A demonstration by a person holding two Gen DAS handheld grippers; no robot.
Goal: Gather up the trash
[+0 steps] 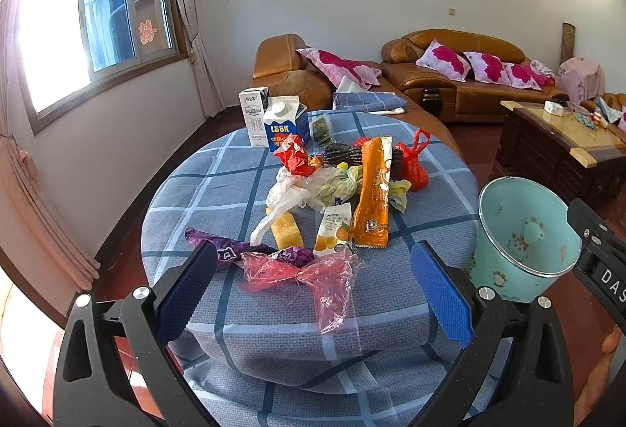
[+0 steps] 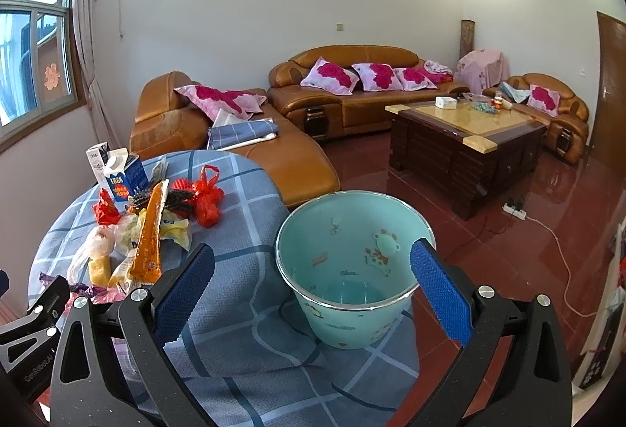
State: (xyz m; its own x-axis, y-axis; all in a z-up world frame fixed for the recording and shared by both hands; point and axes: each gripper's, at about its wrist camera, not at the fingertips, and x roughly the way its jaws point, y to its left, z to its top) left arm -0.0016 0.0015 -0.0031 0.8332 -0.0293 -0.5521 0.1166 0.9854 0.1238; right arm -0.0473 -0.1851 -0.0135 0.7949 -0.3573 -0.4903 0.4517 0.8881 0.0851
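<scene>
- Crinkly trash [image 1: 332, 192] lies in a heap in the middle of the round bench [image 1: 411, 192], on a soft blue checked cloth.
- Left gripper [image 1: 313, 290] hangs over a thin pink wrapper [image 1: 313, 274], jaws wide open and holding nothing.
- Right gripper [image 2: 313, 290] has open jaws around a smooth green bin [image 2: 352, 270], likely to catch trash. The bin looks empty.
- 2 stiff cartons [image 1: 274, 118] stand at the back.

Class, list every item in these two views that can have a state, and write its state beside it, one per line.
left gripper: open, holding nothing
right gripper: open, holding nothing
mint-green cartoon-print bin: upright, empty inside
blue Look carton: upright, white cap on
white milk box: upright
orange snack wrapper: lying flat
red plastic bag: knotted shut
</scene>
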